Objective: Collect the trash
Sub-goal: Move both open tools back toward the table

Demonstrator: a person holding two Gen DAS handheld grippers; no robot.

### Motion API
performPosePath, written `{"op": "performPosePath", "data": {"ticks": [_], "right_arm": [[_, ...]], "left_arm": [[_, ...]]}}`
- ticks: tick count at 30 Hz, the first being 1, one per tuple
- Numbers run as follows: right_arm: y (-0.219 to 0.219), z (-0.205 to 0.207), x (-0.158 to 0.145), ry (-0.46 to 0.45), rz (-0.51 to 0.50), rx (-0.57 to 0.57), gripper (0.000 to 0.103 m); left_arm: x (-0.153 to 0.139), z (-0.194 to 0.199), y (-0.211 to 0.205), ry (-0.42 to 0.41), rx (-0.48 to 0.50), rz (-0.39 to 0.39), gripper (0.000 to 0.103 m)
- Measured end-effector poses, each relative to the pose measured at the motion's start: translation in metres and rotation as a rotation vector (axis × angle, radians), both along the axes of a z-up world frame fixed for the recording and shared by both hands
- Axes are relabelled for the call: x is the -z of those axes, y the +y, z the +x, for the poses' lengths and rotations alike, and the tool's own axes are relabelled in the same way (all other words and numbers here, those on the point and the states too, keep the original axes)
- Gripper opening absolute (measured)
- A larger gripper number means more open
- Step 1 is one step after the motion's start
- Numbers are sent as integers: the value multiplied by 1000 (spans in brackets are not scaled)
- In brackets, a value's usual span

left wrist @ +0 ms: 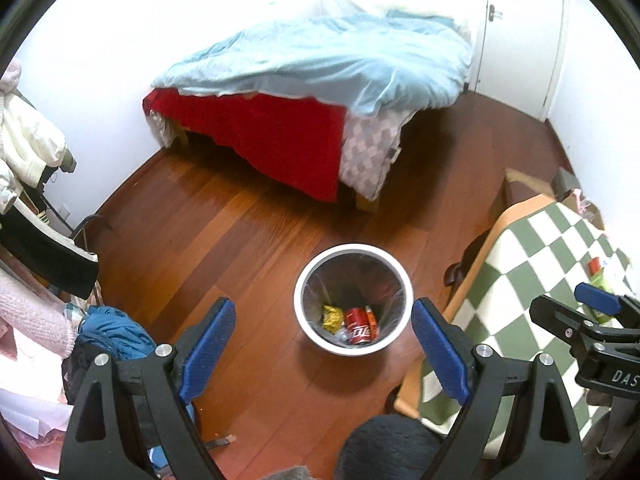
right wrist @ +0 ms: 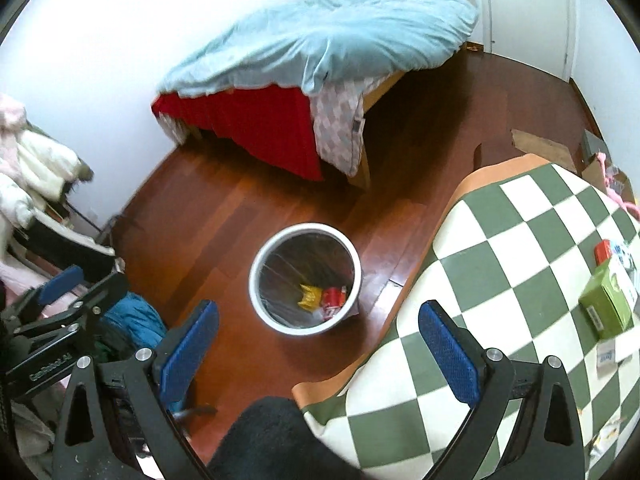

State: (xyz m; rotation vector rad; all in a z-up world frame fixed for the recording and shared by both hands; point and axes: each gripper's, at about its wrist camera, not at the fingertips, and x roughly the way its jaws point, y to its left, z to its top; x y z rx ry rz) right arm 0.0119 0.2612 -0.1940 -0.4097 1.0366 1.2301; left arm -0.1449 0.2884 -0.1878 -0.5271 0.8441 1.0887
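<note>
A white round trash bin [left wrist: 304, 280] [right wrist: 256, 268] stands on the wooden floor, lined with clear plastic. Inside it lie a red cola can [left wrist: 357, 325] [right wrist: 331, 297] and a yellow wrapper [left wrist: 332, 317] [right wrist: 309, 297]. My left gripper [left wrist: 322, 320] hangs open high above the bin with nothing between its blue pads. My right gripper [right wrist: 318, 330] is open and empty too, above the bin's near side and the table edge. On the green-and-white checkered table [right wrist: 500, 248] [left wrist: 520, 264] sit a green box [right wrist: 606, 306] [left wrist: 598, 280] and a small red packet [right wrist: 603, 251] [left wrist: 593, 266].
A bed [left wrist: 320, 60] with a light blue duvet and red sheet stands against the far wall. Clothes pile up at the left [left wrist: 32, 148], with a blue garment [left wrist: 112, 332] on the floor. A dark chair back [right wrist: 260, 432] is below the grippers. A white door [left wrist: 520, 28] is at the far right.
</note>
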Motion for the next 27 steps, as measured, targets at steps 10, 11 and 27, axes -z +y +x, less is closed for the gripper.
{"op": "performPosePath", "data": {"ticks": [10, 11, 27], "right_arm": [[-121, 90, -7, 161, 59, 279, 101], [-134, 105, -3, 168, 47, 329, 101], [-262, 359, 137, 389, -100, 991, 89]], "left_arm": [[4, 74, -54, -31, 121, -30, 90], [11, 88, -59, -22, 140, -46, 90], [149, 326, -99, 153, 358, -336, 90]]}}
